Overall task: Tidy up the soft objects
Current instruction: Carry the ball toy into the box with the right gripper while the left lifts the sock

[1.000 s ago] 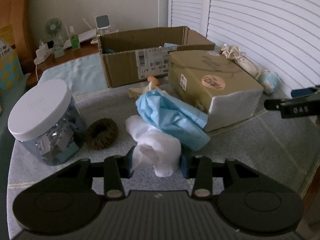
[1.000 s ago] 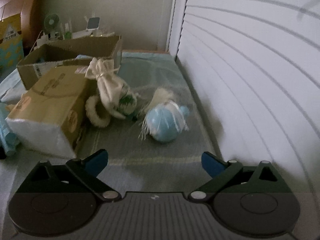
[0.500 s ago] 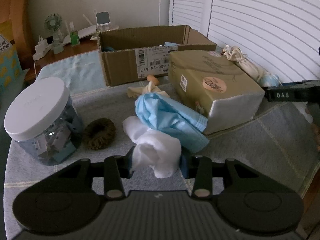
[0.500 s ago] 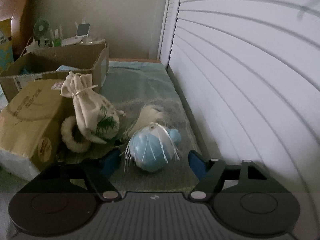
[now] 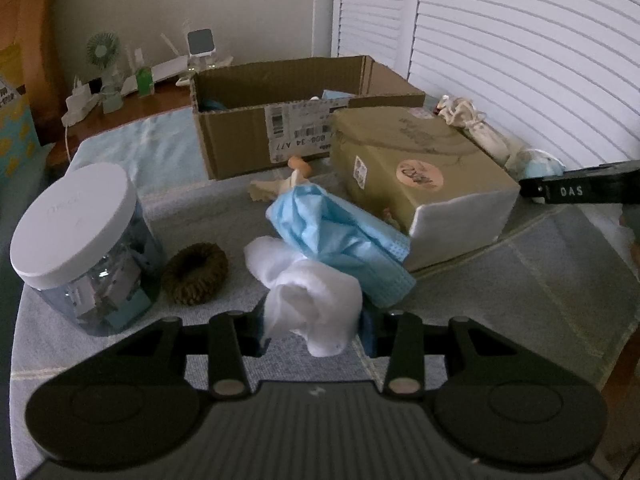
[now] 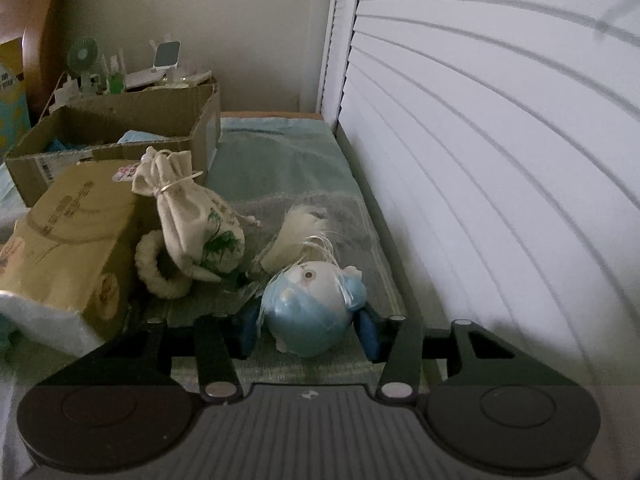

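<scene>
My left gripper [image 5: 316, 330] pinches a white cloth [image 5: 312, 300], limp and light, its far end on the table [image 5: 500, 300] against a blue mask [image 5: 340, 240]. My right gripper [image 6: 308, 330] is closing around a blue plush toy [image 6: 308, 312] beside the shutters; squashy and featherlight, I judge it best squeezed across its round belly

White louvered shutters [image 6: 500, 160] glow with daylight beside a plain beige wall [image 5: 200, 8]; the room is dim.
</scene>
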The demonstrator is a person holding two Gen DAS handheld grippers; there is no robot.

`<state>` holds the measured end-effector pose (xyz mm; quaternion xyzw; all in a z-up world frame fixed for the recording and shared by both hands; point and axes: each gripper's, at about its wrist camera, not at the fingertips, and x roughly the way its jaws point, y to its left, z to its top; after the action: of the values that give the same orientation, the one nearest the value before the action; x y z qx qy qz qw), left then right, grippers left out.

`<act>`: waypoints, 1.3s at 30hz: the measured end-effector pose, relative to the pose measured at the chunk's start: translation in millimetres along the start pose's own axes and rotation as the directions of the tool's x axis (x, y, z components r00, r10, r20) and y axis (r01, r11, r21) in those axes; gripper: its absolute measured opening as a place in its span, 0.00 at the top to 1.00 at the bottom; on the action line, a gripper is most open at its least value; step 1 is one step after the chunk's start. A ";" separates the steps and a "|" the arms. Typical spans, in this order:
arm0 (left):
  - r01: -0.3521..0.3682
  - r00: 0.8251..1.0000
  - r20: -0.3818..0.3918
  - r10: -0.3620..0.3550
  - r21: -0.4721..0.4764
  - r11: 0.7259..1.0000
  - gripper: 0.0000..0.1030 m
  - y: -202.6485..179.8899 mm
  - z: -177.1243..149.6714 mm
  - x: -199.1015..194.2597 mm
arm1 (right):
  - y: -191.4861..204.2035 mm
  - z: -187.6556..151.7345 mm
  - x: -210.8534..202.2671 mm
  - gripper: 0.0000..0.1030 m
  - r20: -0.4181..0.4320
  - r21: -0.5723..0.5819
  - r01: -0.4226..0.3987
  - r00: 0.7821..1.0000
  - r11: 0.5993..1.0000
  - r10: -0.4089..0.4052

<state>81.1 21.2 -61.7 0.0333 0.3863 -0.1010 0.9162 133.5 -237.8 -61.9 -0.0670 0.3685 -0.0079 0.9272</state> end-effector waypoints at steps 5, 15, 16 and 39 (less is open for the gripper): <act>0.014 1.000 0.005 -0.014 0.017 1.000 0.62 -0.5 0.0 -7.2 | 1.1 -5.4 -16.4 0.48 -0.014 -0.013 0.003 1.000 1.000 -0.003; 0.057 0.998 0.006 -0.057 0.050 0.997 0.63 -0.5 -0.5 -25.3 | 1.7 -16.4 -49.6 0.48 -0.037 -0.028 -0.030 0.999 0.999 0.029; 0.063 0.998 0.005 -0.064 0.052 0.997 0.63 -0.4 -0.3 -27.3 | 2.0 -17.4 -52.9 0.48 -0.038 -0.030 -0.037 0.999 0.999 0.035; 0.143 0.989 0.021 -0.147 0.136 0.980 0.64 1.5 9.3 -74.3 | 17.6 2.2 -101.3 0.48 0.010 -0.079 -0.170 0.985 0.982 0.172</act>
<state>37.4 33.2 -2.1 0.0648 0.3659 -0.1937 0.9080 60.6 -213.6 6.5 -0.0713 0.3650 0.0867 0.9242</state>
